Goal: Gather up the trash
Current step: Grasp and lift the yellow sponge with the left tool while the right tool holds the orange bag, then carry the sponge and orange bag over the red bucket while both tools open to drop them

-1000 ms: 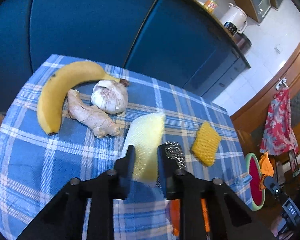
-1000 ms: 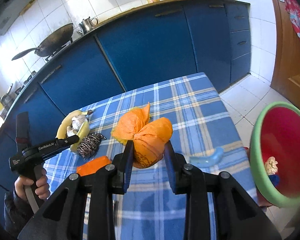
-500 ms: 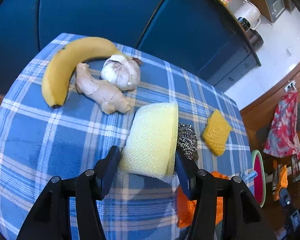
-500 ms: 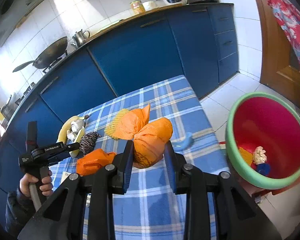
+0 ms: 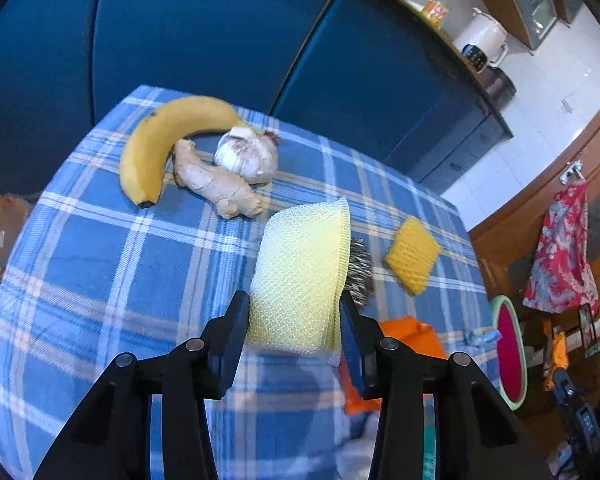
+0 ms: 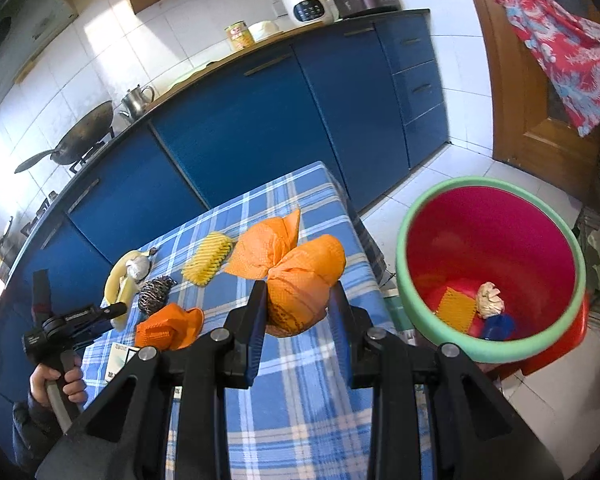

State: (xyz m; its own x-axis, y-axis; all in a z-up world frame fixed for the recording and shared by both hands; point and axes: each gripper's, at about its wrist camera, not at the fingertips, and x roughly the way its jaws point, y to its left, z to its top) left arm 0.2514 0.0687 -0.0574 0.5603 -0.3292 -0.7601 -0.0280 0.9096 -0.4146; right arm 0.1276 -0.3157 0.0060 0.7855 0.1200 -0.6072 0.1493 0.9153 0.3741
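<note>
Since a second ago my right gripper (image 6: pixel 298 304) has swung off the table (image 6: pixel 300 408) toward the bin (image 6: pixel 548 344), which has gone from a sliver at the frame edge to fully in view. Jaws unchanged, clamped on the orange net (image 6: pixel 300 280). The net hangs short of the bin rim and to its left, above the table edge, not over the opening yet. It's bunched into a knot, so the pads bite the thick lower lump and the loose ends flare above.

My left gripper (image 5: pixel 294 326) jaws have just been closing after an opening stroke, yellow foam net (image 5: pixel 302 272) between them. It was pinched edge-on and thin before; now it sits broad. Pads touch both sides, so I read it as gripped, lightly. It is springy and could squirt out.

Relative to the bin: foam net is far across the table, in my left jaws. Scourer (image 5: pixel 358 268) is just behind it, and the yellow pad (image 5: pixel 412 254) is nearer the bin.

Banana (image 5: pixel 156 148), ginger (image 5: pixel 216 184) and garlic (image 5: pixel 248 154) at the far corner aren't trash; leaving them.

Bin already holds a few scraps. Next, I'd judge: carry the orange net over the rim and release.
</note>
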